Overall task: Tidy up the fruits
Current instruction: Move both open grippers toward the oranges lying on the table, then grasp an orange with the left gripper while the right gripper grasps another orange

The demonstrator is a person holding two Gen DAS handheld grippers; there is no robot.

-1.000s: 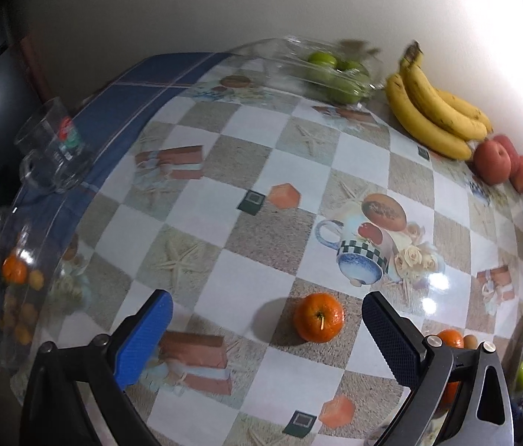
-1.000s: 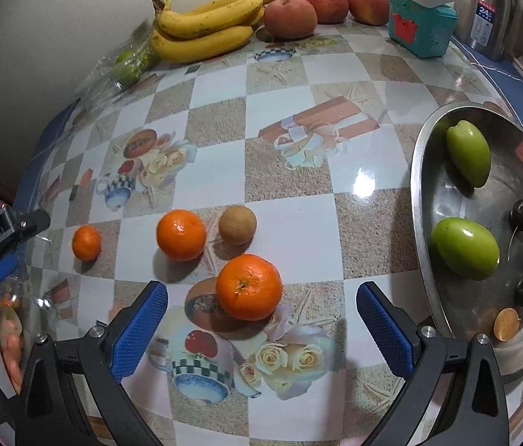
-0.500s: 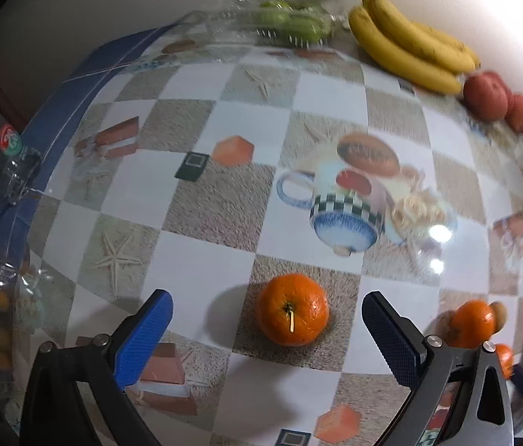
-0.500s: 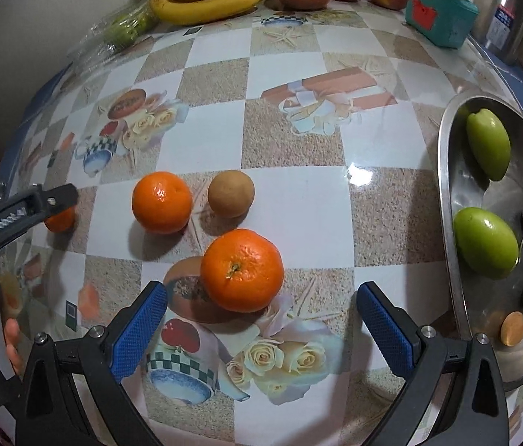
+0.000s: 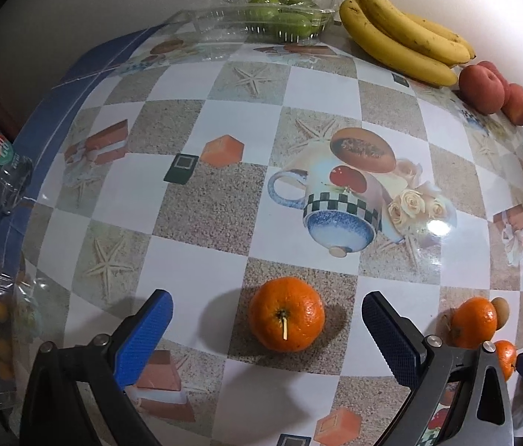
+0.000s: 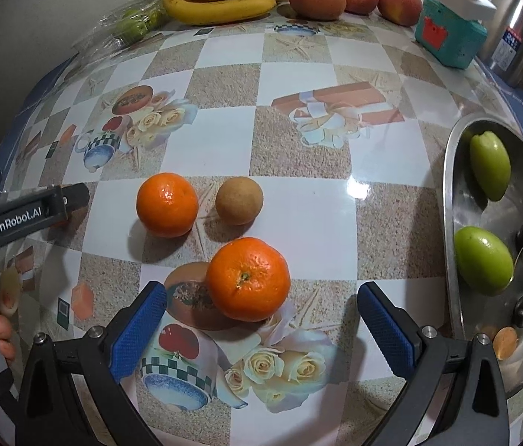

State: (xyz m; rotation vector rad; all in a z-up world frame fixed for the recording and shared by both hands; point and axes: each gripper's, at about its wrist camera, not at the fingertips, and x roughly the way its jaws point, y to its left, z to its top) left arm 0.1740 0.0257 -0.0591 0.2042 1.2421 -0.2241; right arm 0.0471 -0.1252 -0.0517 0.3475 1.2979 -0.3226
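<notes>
My left tool point(image 5: 267, 329) stood with its blue pads spread wide and nothing between them, and the round orange mandarin with the pale stem stub point(image 5: 286, 314) lay on the checked, glossy table point(image 5: 205, 200) straight ahead, almost centred between the two pads and just beyond their tips. It sat a little nearer the right pad than the left, with clear table on either side. Being round, it had no long axis to line up with; its stem faced back toward me, so the pads would meet its flanks.

My right tool point(image 6: 261, 316) was likewise spread and empty. The larger orange mandarin with the green button point(image 6: 248, 278) lay just ahead of it, between the pads and slightly left of centre. Beyond it were a second orange mandarin point(image 6: 167, 204) and a small brown round fruit point(image 6: 239, 200), side by side and apart from the near one. The shiny steel tray point(image 6: 451, 223) holding two green fruits point(image 6: 483, 260) and small dark ones lay well off to the right of this tool.

I judged each tool had its own mandarin dead ahead, so each needed only a short straight push forward and down before closing. The right tool was the nearer to the tray, if that was where the fruit belonged.
</notes>
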